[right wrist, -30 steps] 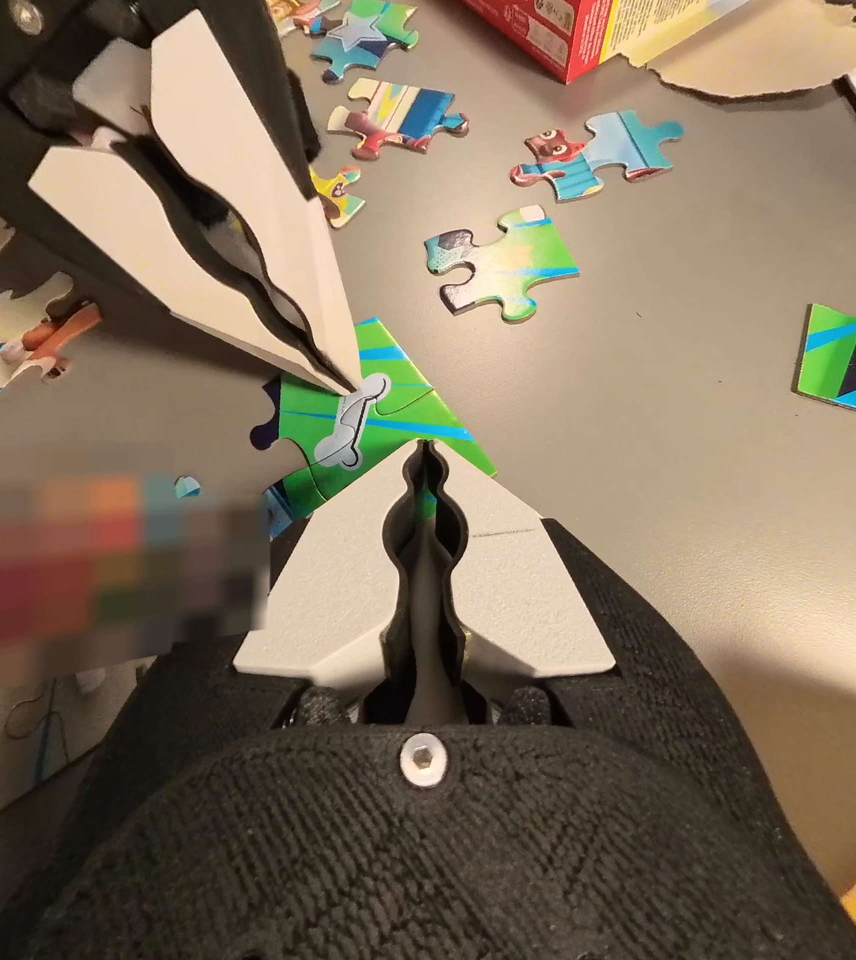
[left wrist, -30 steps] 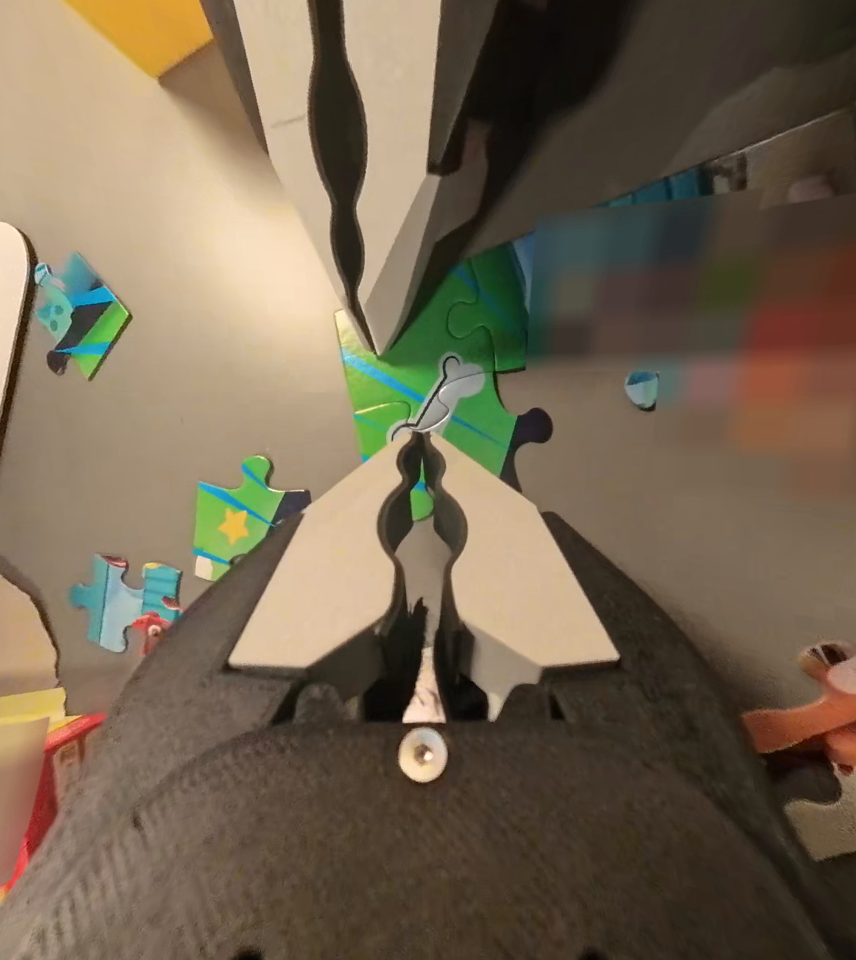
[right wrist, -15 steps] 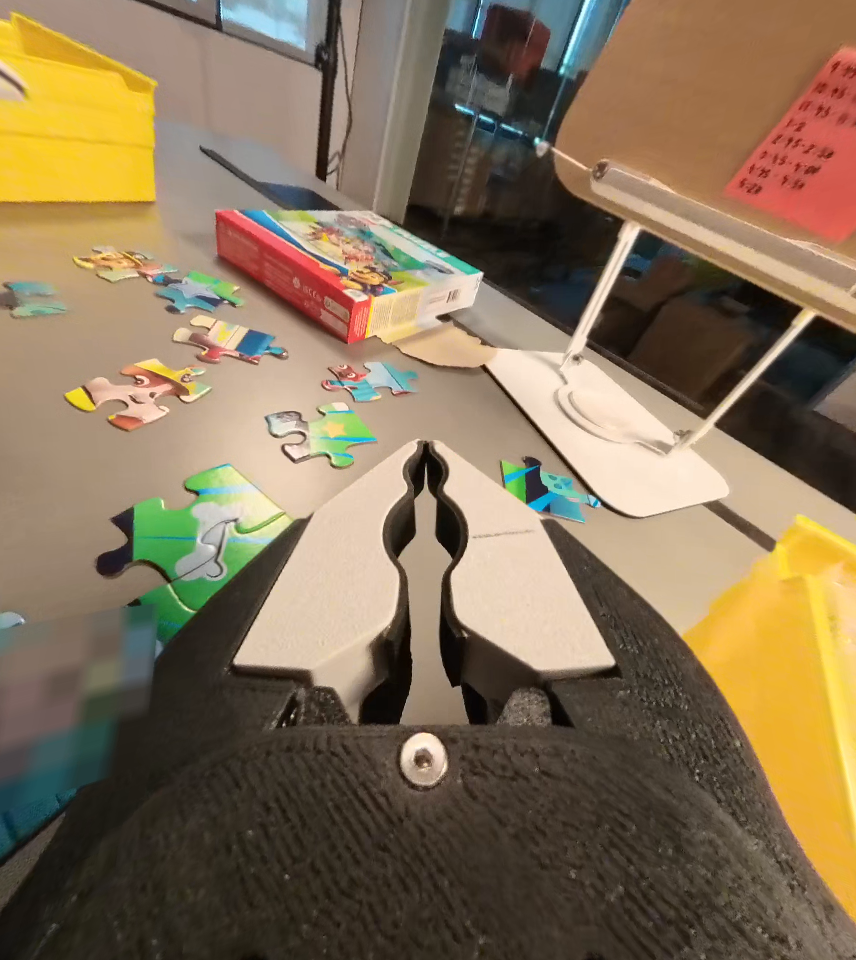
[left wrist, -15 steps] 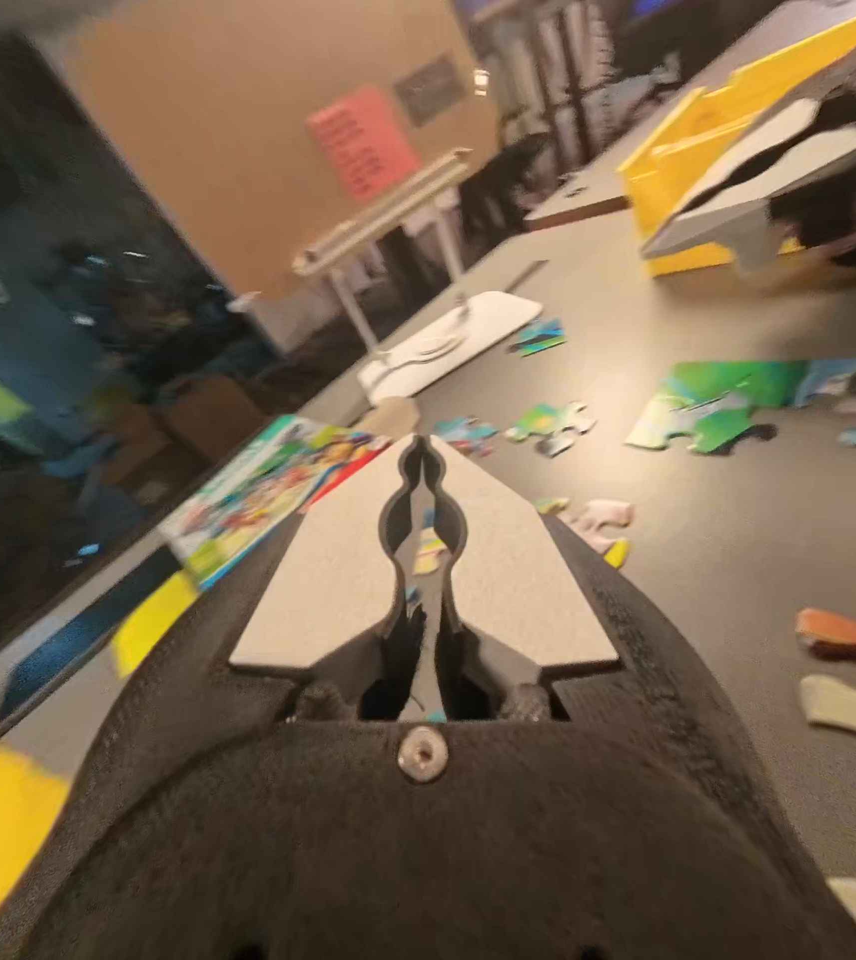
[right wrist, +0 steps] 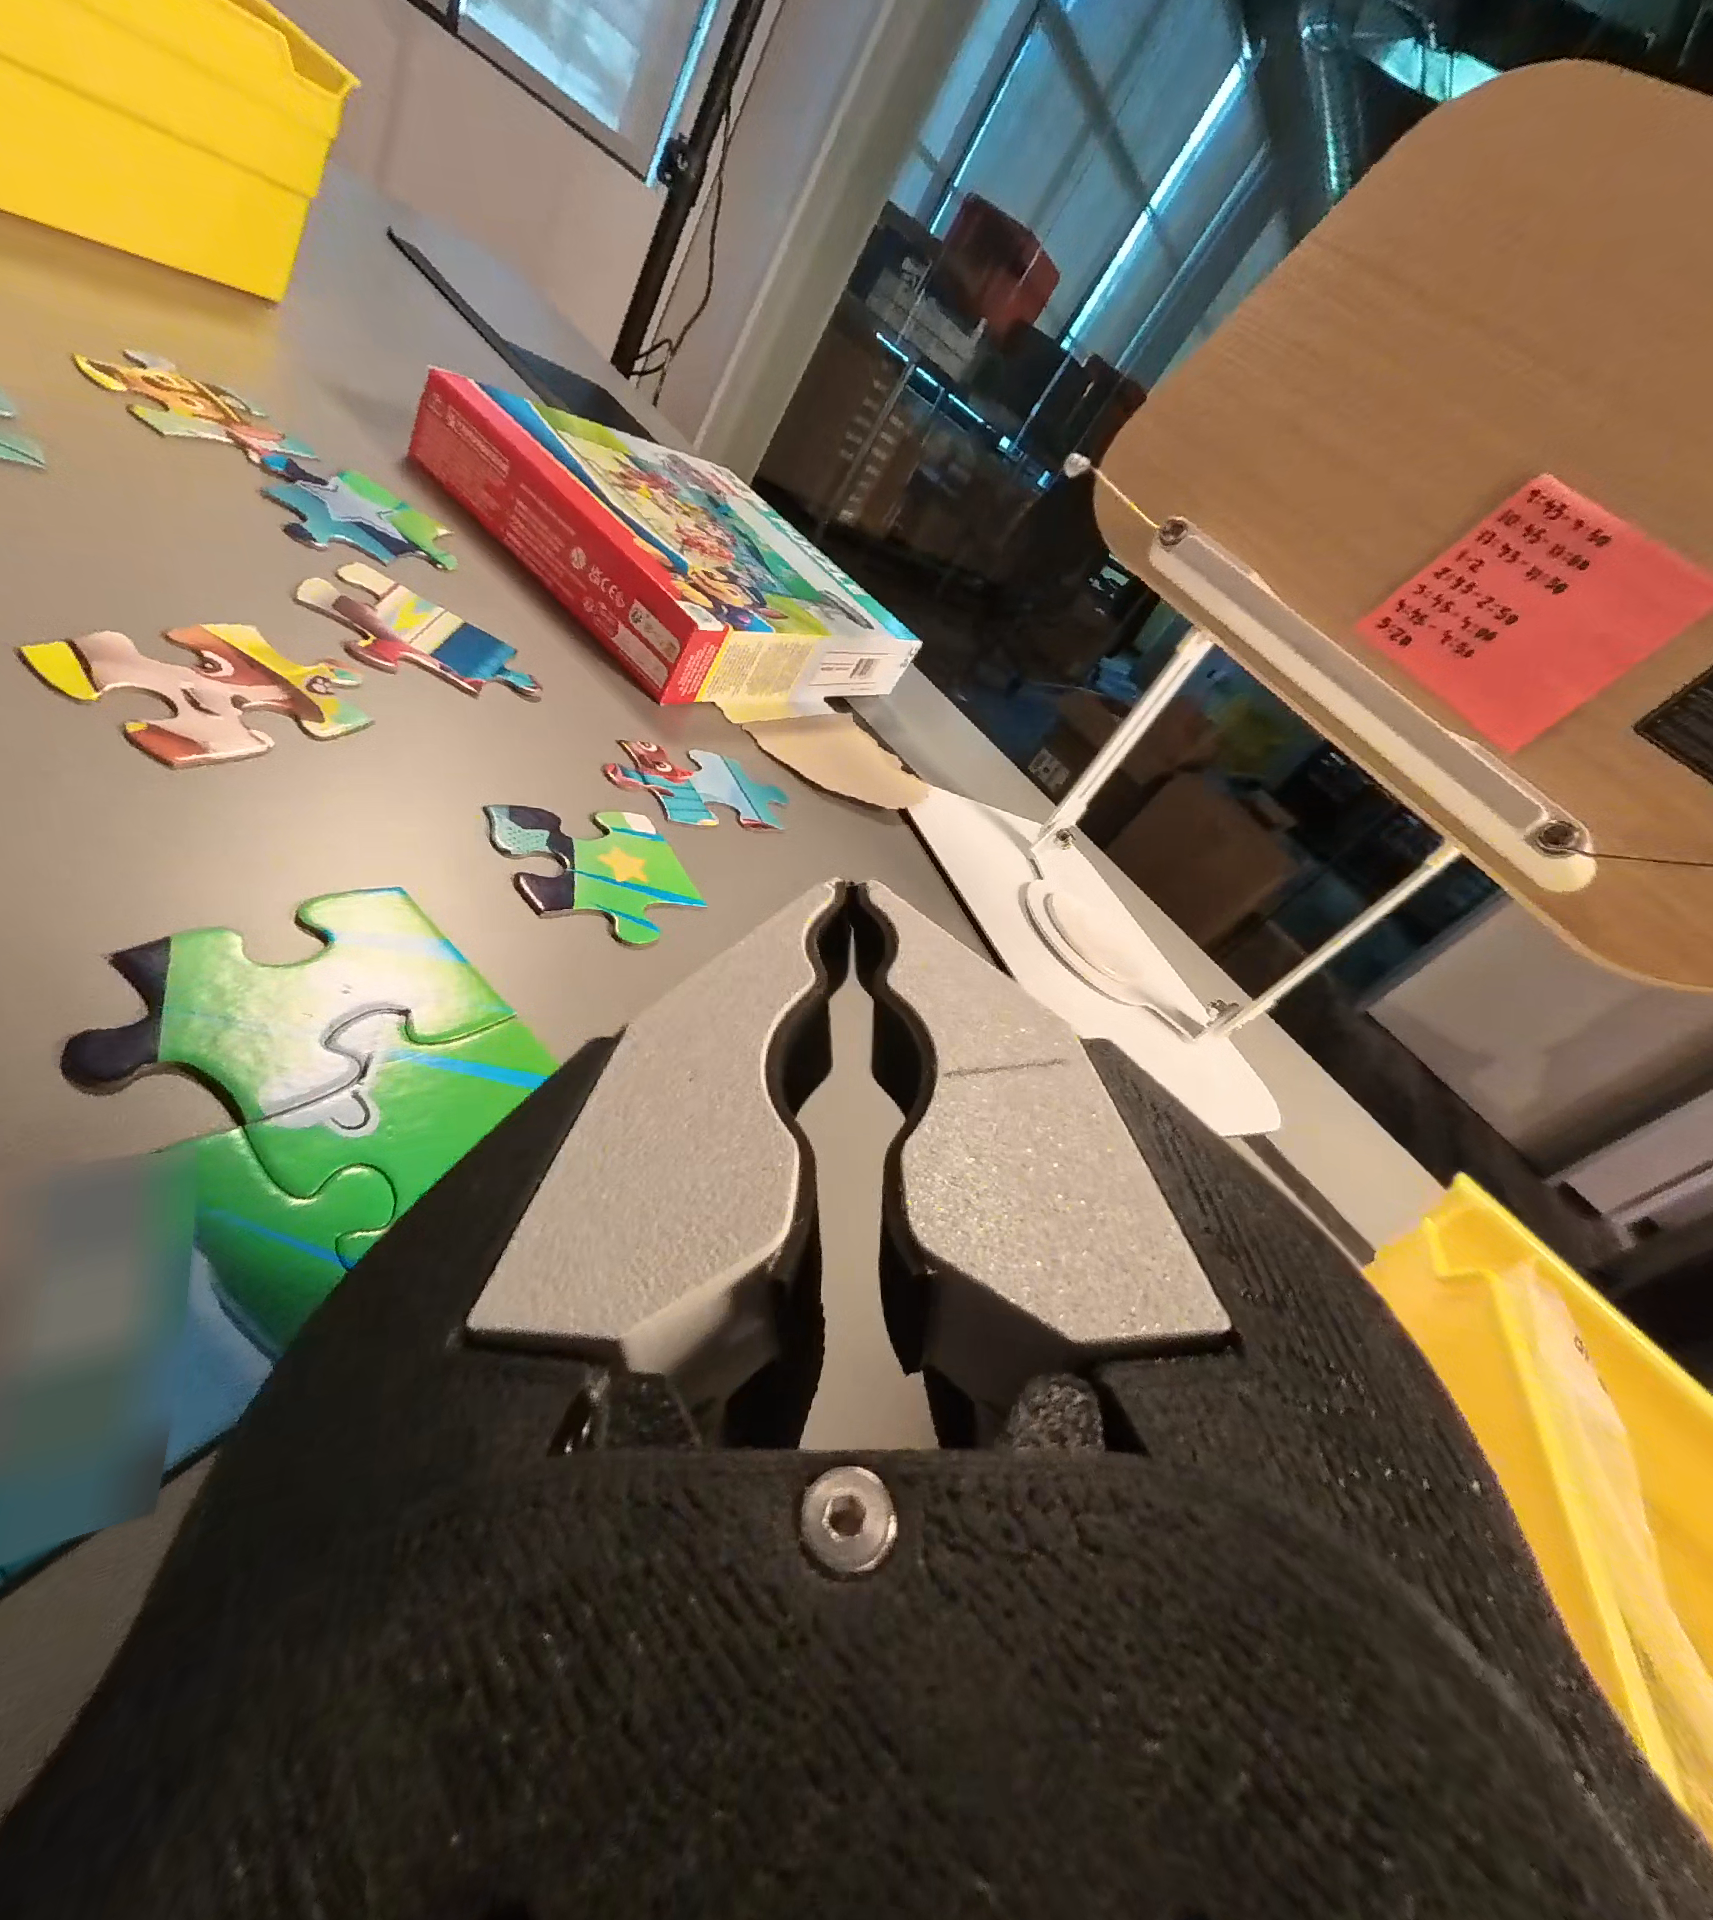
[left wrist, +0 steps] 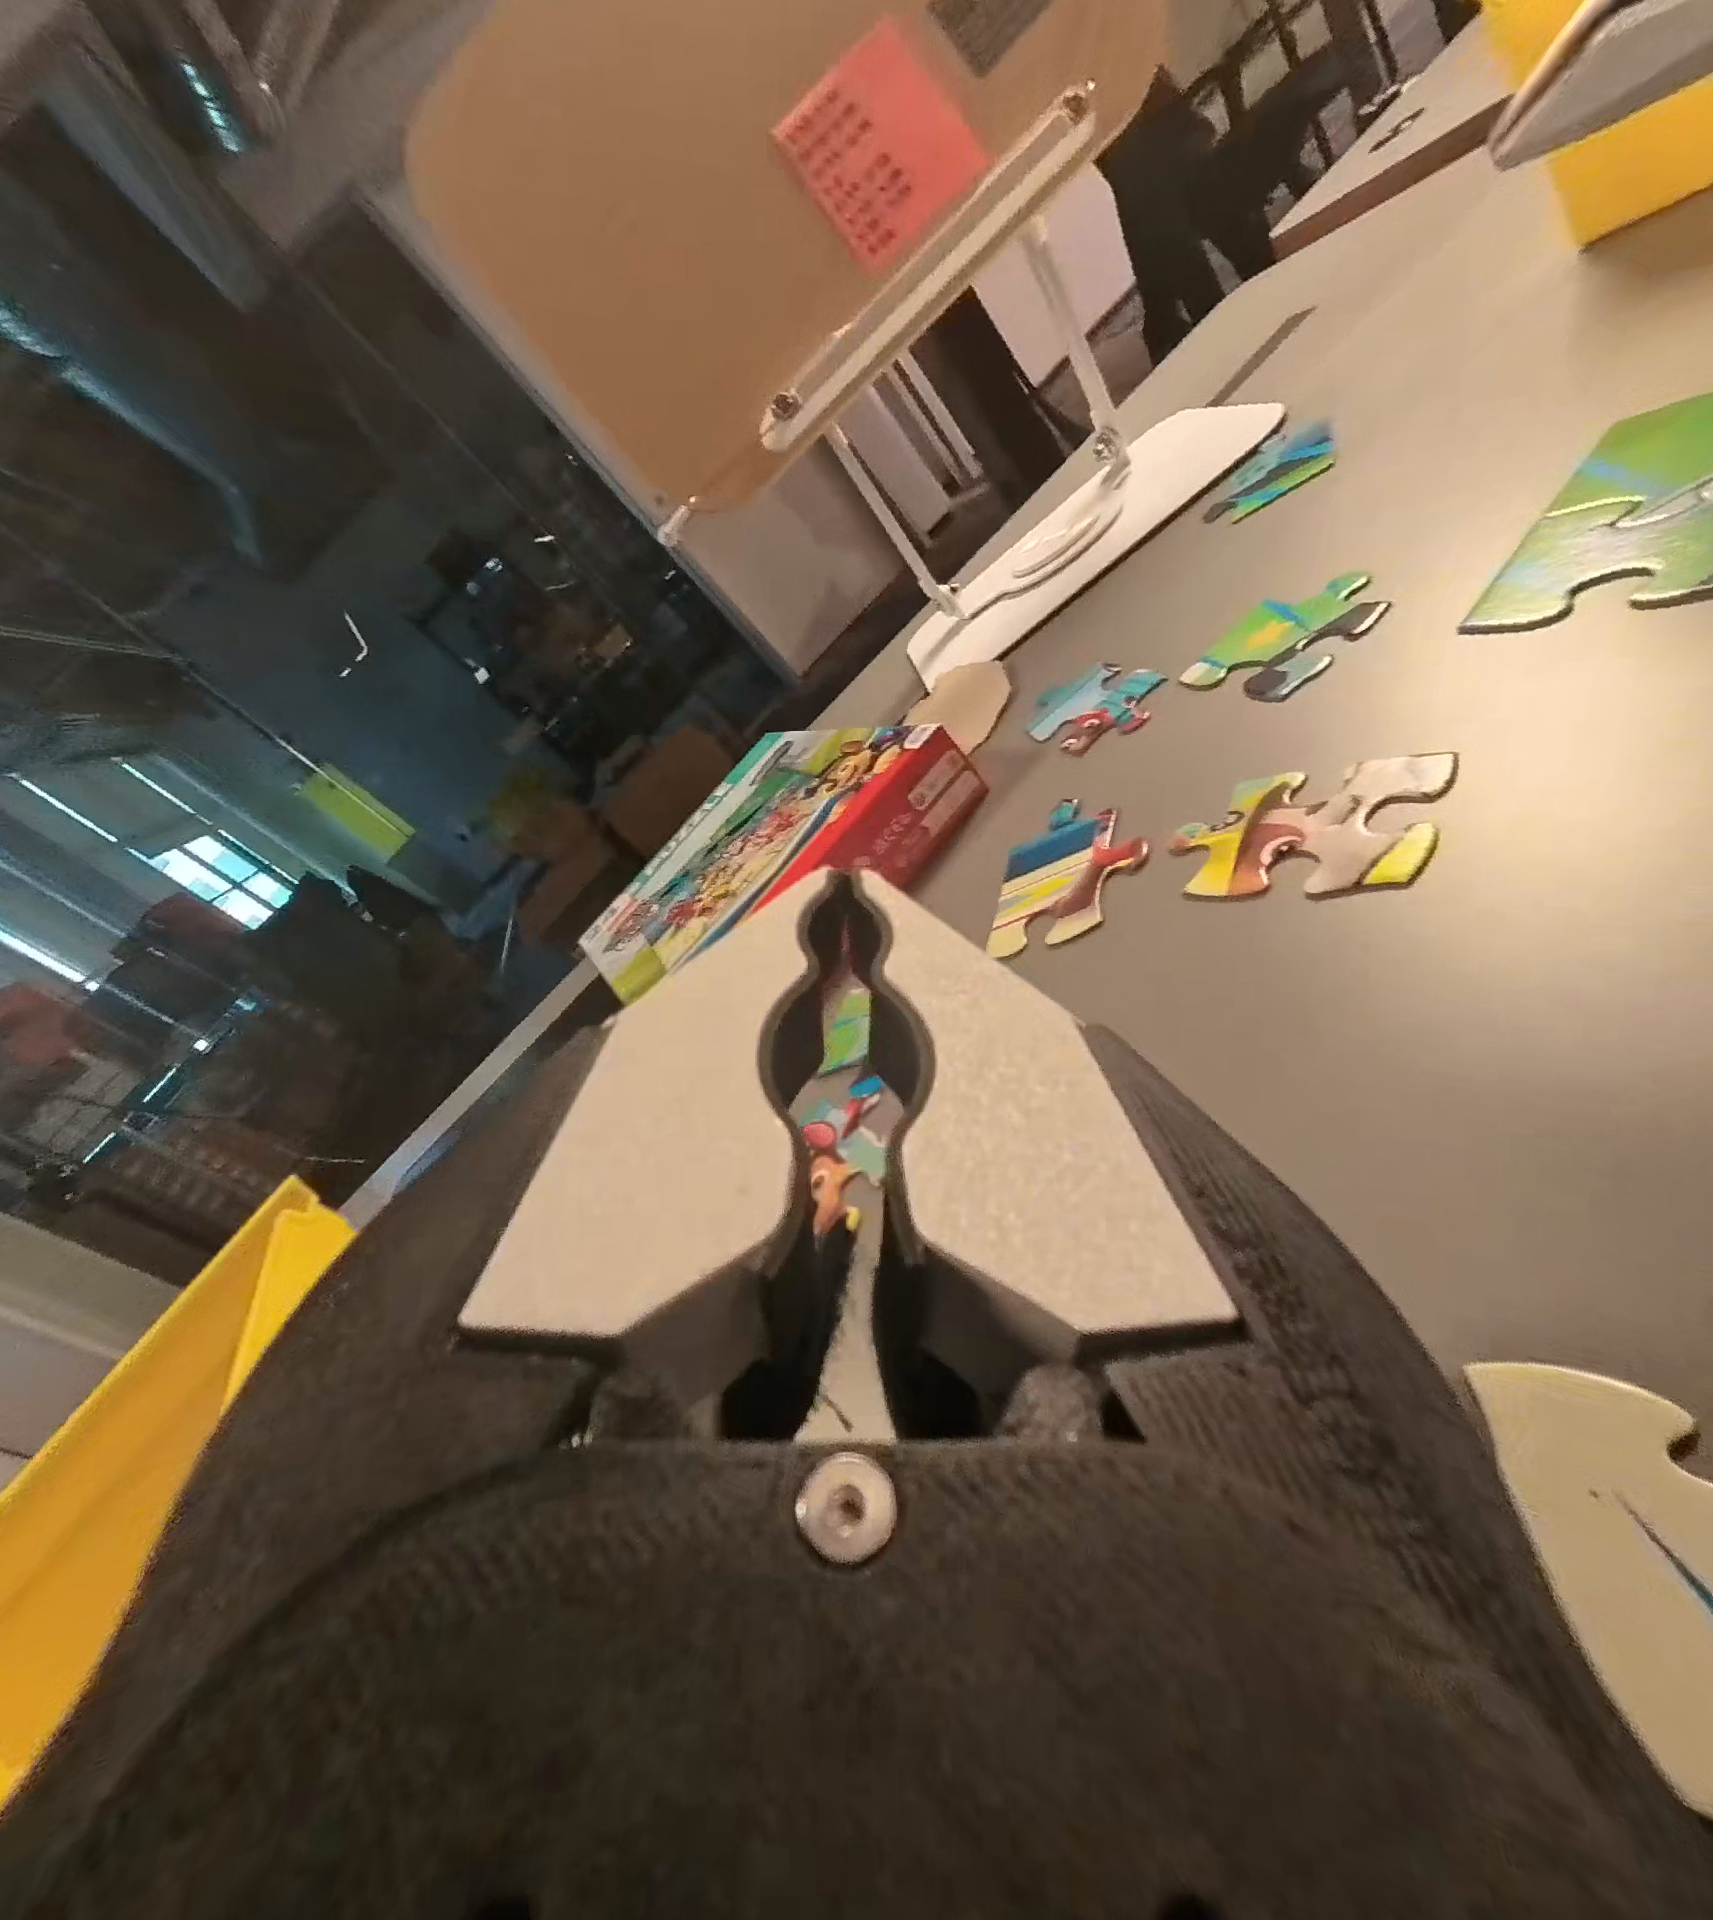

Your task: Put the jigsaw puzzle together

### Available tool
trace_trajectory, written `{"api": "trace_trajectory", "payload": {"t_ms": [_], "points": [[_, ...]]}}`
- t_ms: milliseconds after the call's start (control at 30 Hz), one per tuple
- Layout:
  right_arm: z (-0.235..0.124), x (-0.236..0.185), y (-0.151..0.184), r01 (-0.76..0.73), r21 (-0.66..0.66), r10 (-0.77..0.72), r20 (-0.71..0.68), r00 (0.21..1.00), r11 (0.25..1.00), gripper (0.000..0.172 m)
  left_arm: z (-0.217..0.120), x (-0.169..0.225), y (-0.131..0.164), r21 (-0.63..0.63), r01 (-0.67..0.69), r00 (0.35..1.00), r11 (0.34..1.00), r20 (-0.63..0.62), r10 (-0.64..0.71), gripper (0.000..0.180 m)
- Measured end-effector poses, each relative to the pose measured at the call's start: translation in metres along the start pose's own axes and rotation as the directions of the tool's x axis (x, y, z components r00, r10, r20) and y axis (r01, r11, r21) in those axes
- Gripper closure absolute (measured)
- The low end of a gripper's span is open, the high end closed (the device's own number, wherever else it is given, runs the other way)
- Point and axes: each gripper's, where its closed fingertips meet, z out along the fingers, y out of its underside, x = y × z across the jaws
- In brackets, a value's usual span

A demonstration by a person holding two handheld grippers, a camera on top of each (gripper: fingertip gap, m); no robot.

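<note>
My left gripper (left wrist: pixel 847 883) is shut and hangs above the grey table (left wrist: pixel 1454 1091), pointing at the red puzzle box (left wrist: pixel 810 831). Coloured print from behind shows through the slots between its fingers. My right gripper (right wrist: pixel 850 889) is shut, with bare table showing through its slots. Left of it lie the joined green puzzle pieces (right wrist: pixel 312 1039), which the left wrist view shows at far right (left wrist: pixel 1662 520). A green star piece (right wrist: pixel 603 868) lies just ahead of the right fingertips. Loose pieces, such as a yellow and white one (left wrist: pixel 1319 831) and a blue striped one (left wrist: pixel 1060 883), lie right of the left gripper.
A white stand base (right wrist: pixel 1091 966) carries a wooden board (right wrist: pixel 1506 364) with a pink note. The puzzle box (right wrist: pixel 654 551) lies near the table's far edge. Yellow bins stand at the back left (right wrist: pixel 104 156), the near right (right wrist: pixel 1610 1558) and beside the left gripper (left wrist: pixel 52 1507). My right fingertips sit around 25 cm from my left ones.
Both grippers lifted off the joined green pieces, where their tips had met, and tilted up to look across the table. Both stayed shut throughout.
</note>
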Motion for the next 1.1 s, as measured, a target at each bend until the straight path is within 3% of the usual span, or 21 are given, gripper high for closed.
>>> {"api": "trace_trajectory", "payload": {"t_ms": [167,1100], "points": [[0.001,-0.003,-0.001,0.036,0.003,-0.036,0.0,0.999,0.999,0.172,0.004,-0.006,0.013,-0.099,-0.073,0.995,0.992,0.062,0.08,0.18],[0.002,-0.004,0.002,0.003,-0.009,-0.003,0.013,1.0,1.0,0.172,0.004,-0.005,0.018,-0.127,-0.095,0.993,0.987,0.053,0.102,0.18]]}}
